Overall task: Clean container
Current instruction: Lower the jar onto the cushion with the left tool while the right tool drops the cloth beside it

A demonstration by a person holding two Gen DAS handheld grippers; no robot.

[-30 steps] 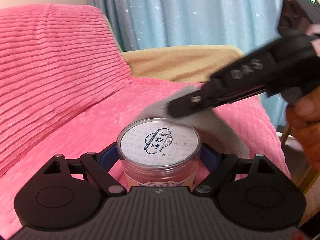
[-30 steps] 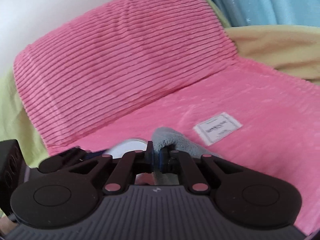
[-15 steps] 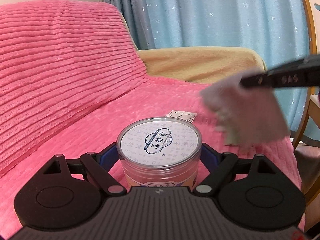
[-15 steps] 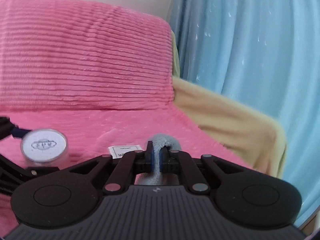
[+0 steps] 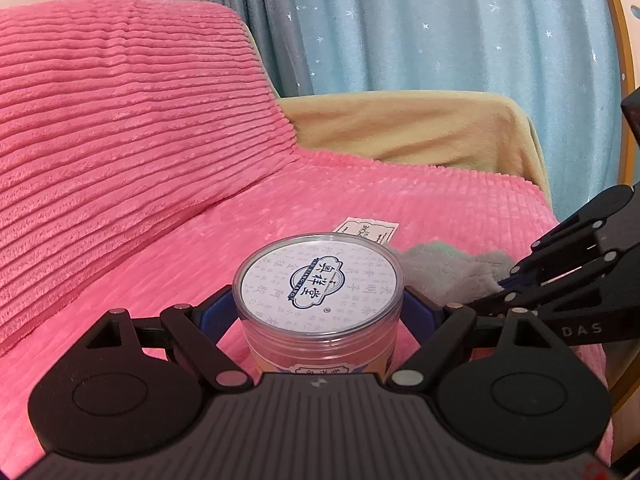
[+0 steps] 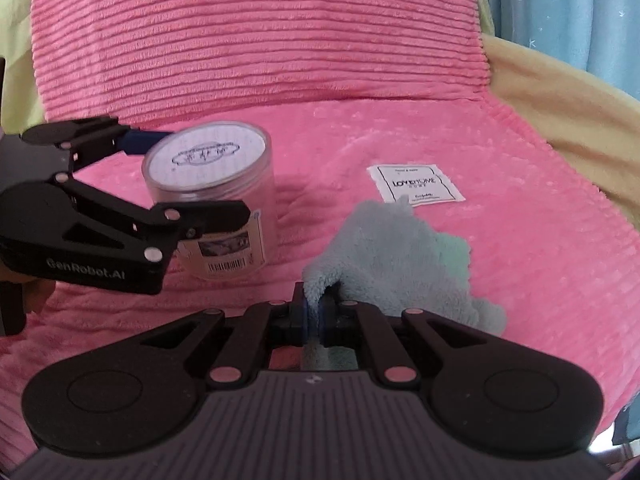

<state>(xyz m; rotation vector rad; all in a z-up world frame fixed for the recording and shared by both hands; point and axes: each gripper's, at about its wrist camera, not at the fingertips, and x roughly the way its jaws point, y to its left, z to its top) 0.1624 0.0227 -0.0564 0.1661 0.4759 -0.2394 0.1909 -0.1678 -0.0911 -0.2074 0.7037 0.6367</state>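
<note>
The left gripper (image 5: 318, 312) has its blue-padded fingers (image 5: 214, 312) clamped on either side of a clear round container (image 5: 318, 292), which stands upright on the pink blanket (image 5: 440, 208) covering the sofa seat. Its white lid carries a dark blue emblem with printed characters, and a barcode label shows low on its wall in the right wrist view. The right gripper (image 6: 314, 318) has its fingers pressed together on a fold of a pale grey-green cloth (image 6: 396, 256), which spreads on the blanket just to the right of the container, apart from it. A white sewn label (image 6: 416, 182) lies beyond the cloth. A star-dotted blue curtain (image 5: 460, 24) hangs behind.
</note>
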